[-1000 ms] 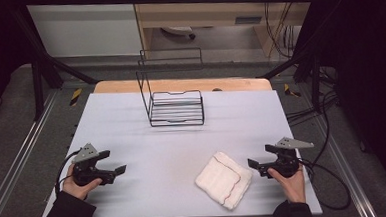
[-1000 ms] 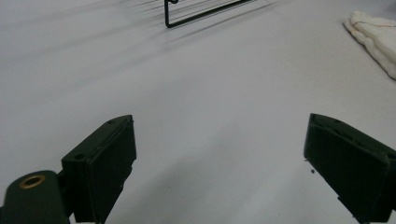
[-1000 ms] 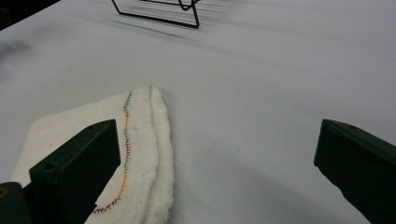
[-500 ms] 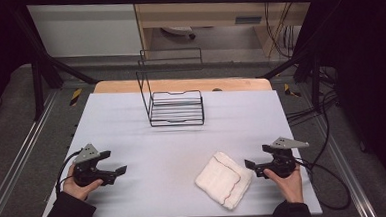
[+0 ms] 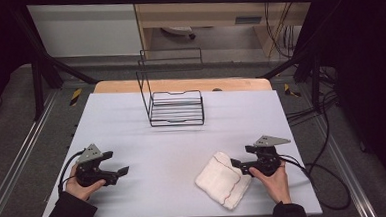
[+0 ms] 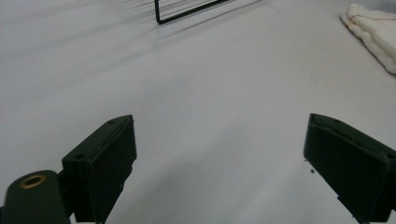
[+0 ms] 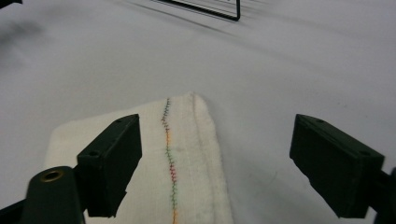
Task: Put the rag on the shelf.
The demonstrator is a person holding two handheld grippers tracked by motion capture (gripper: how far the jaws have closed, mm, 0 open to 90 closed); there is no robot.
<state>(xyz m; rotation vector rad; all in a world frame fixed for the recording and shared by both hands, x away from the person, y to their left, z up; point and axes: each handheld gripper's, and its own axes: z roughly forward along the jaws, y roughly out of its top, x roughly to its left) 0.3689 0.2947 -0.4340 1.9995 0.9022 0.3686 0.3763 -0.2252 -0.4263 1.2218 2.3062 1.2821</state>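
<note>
The right tool sits at the near right of the worktop, held in the person's right hand, with its jaws wide apart. Its tips are at the right edge of the towel, a folded white cloth lying flat on the worktop near the front edge. In the right gripper view the towel lies under and between the jaws, its stitched seam running up the middle and its far corner pointing away; the left jaw hangs over the cloth, the right jaw over bare worktop. Whether the jaws touch the cloth I cannot tell.

The left tool is at the near left, held in the left hand, well apart from the towel. Its jaws also stand wide apart over bare worktop.

A black wire rack stands toward the far middle of the worktop, well apart from both tools.
</note>
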